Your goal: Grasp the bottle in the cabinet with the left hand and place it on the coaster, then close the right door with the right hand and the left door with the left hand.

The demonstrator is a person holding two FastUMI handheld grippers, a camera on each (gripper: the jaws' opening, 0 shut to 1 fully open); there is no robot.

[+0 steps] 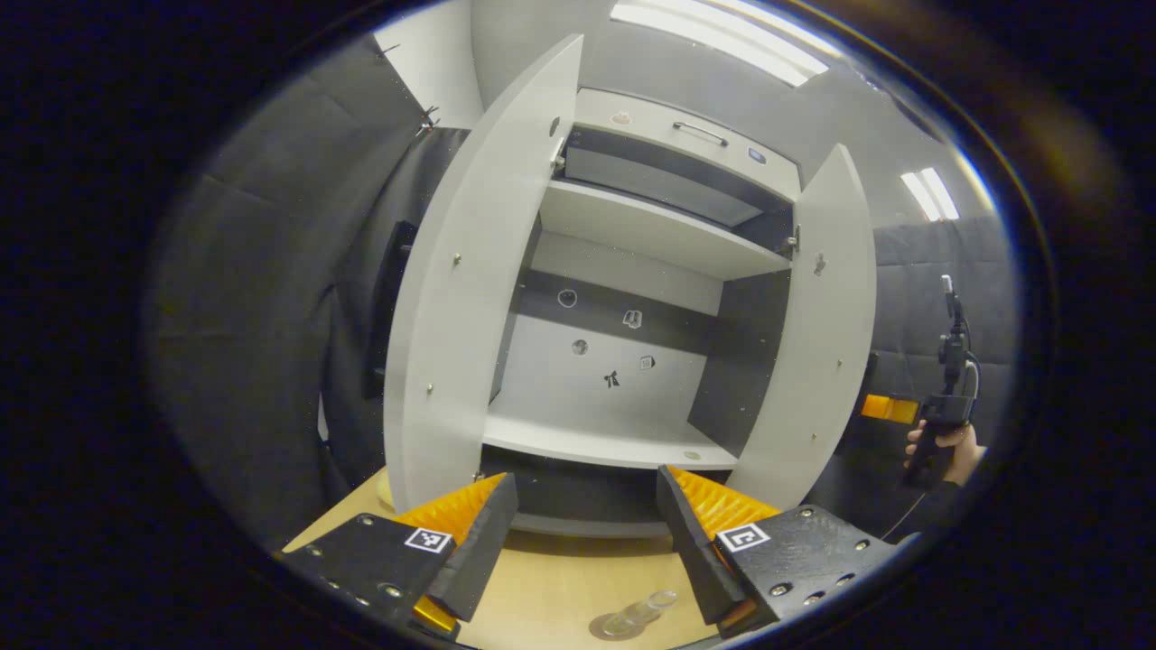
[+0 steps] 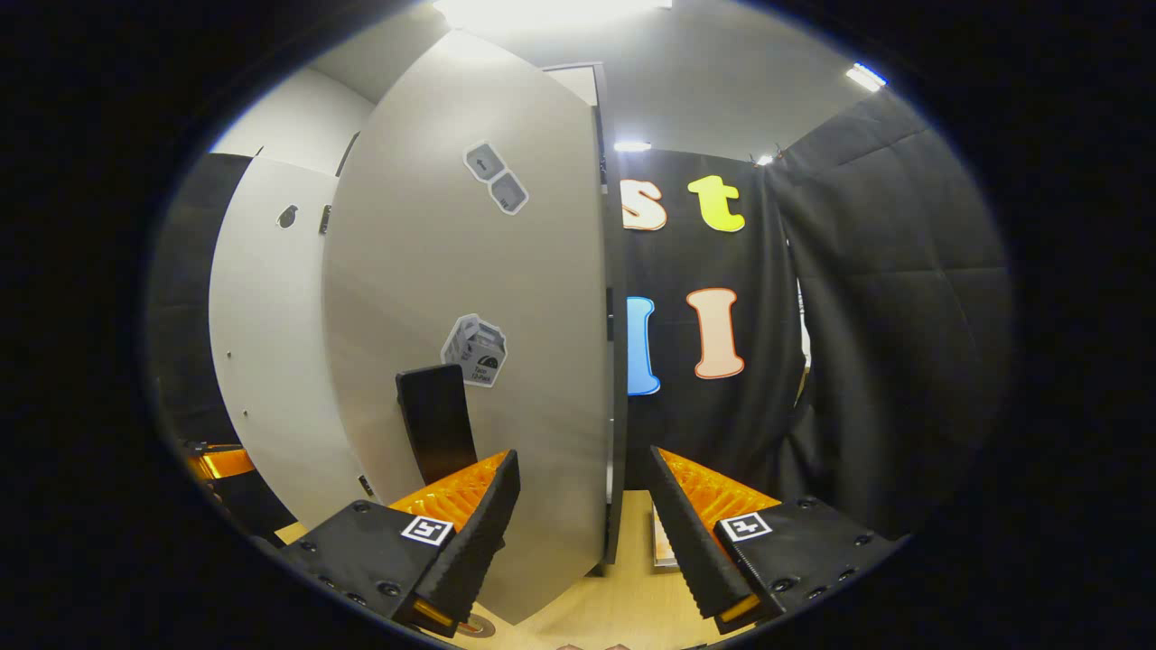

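- Bottle (image 1: 632, 618): clear, upright, long axis vertical, on coaster (image 1: 607, 629), 6 o'clock in the left gripper view.
- Cabinet (image 1: 623, 361): both doors open.
- Left tongs (image 1: 585, 528): released.
- Right tongs (image 2: 582, 533): released, straddling right door (image 2: 506, 298) edge.

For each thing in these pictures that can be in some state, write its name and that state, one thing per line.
Left door: open.
Right door: open.
Cabinet: open, shelves bare.
Drawer: shut.
Bottle: lying on the table, below the left gripper.
Left gripper: open, holding nothing.
Right gripper: open, its fingers either side of the right door's edge.
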